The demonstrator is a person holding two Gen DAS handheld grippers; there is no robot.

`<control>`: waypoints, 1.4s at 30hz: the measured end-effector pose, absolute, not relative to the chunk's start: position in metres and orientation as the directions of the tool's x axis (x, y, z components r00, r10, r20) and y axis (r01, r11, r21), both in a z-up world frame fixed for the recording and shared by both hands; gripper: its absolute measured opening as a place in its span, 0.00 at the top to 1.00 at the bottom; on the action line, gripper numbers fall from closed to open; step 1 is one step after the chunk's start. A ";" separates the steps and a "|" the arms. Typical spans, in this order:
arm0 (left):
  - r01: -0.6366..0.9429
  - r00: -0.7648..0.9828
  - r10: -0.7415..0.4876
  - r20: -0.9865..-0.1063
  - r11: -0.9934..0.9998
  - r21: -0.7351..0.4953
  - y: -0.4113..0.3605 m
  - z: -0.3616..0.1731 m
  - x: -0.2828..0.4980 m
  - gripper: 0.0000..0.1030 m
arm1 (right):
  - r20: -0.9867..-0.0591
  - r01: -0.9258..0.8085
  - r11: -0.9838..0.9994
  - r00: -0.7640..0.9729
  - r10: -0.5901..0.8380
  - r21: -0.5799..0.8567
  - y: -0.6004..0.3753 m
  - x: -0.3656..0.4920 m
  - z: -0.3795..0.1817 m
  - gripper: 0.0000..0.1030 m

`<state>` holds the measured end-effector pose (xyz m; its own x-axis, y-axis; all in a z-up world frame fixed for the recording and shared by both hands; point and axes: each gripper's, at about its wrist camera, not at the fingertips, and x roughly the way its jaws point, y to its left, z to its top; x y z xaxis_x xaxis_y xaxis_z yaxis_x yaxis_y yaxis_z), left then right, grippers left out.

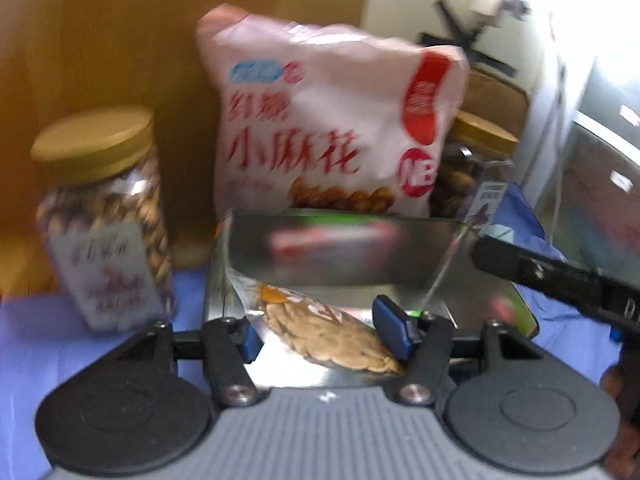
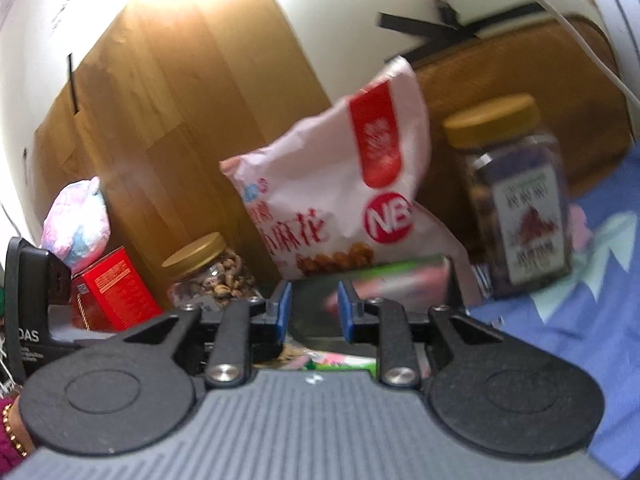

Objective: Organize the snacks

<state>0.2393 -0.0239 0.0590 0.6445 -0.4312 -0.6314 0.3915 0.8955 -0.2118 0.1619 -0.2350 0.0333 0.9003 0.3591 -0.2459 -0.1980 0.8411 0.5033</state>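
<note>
A clear packet of flat tan biscuits [image 1: 332, 332] lies tilted inside a shiny metal box [image 1: 340, 248]. My left gripper [image 1: 322, 334] is open, its blue pads either side of the packet's lower end. A pink-and-white snack bag [image 1: 320, 120] with red lettering stands upright behind the box. From the right side, my right gripper [image 2: 315, 312] is open and holds nothing, right at the near wall of the metal box [image 2: 384, 284]. The snack bag [image 2: 344, 184] leans behind it. A green-and-pink wrapper [image 2: 344, 362] shows just under the right gripper.
A gold-lidded jar of snacks [image 1: 104, 216] stands left of the box and another jar [image 2: 516, 200] to its right. A red carton [image 2: 112, 292] and a pastel bag [image 2: 78, 216] sit far left. A wooden board [image 2: 192, 100] backs the blue tablecloth [image 2: 580, 320].
</note>
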 end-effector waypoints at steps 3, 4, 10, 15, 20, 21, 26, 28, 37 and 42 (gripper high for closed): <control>0.343 0.652 -0.386 -0.652 0.918 -0.200 -0.028 0.062 0.237 0.46 | -0.267 -0.163 0.857 0.907 0.326 0.490 -0.237 0.161 0.024 0.72; 0.328 0.656 -0.367 -0.660 0.926 -0.189 -0.031 0.062 0.236 0.46 | -0.279 -0.150 0.863 0.908 0.314 0.482 -0.238 0.163 0.021 0.72; 0.245 0.664 -0.288 -0.690 0.956 -0.164 -0.037 0.065 0.225 0.45 | -0.307 -0.135 0.892 0.908 0.286 0.431 -0.246 0.173 0.016 0.81; 0.170 0.639 -0.278 -0.717 0.960 -0.221 -0.036 0.071 0.209 0.45 | -0.319 -0.124 0.950 0.923 0.217 0.288 -0.237 0.180 0.015 0.86; 0.146 0.652 -0.294 -0.699 0.953 -0.265 -0.041 0.079 0.186 0.40 | -0.298 -0.168 0.941 0.919 0.257 0.293 -0.242 0.180 0.014 0.76; 0.153 0.664 -0.286 -0.691 0.957 -0.248 -0.044 0.081 0.184 0.36 | -0.288 -0.179 0.940 0.920 0.265 0.292 -0.241 0.177 0.014 0.74; 0.154 0.789 -0.187 -0.585 0.982 -0.107 -0.039 0.101 0.178 0.23 | -0.193 -0.204 0.910 0.939 0.286 0.361 -0.249 0.152 0.031 0.62; 0.154 0.813 -0.174 -0.556 0.985 -0.083 -0.027 0.112 0.175 0.18 | -0.170 -0.216 0.898 0.939 0.299 0.383 -0.250 0.141 0.040 0.62; 0.144 0.769 -0.247 -0.590 0.966 -0.217 0.048 0.103 0.124 0.21 | -0.233 -0.389 0.836 0.836 0.496 0.387 -0.222 0.067 0.044 0.62; 0.157 0.663 -0.389 -0.640 0.908 -0.389 0.060 0.061 0.115 0.32 | -0.385 -0.409 0.852 0.766 0.514 0.326 -0.184 0.059 0.021 0.62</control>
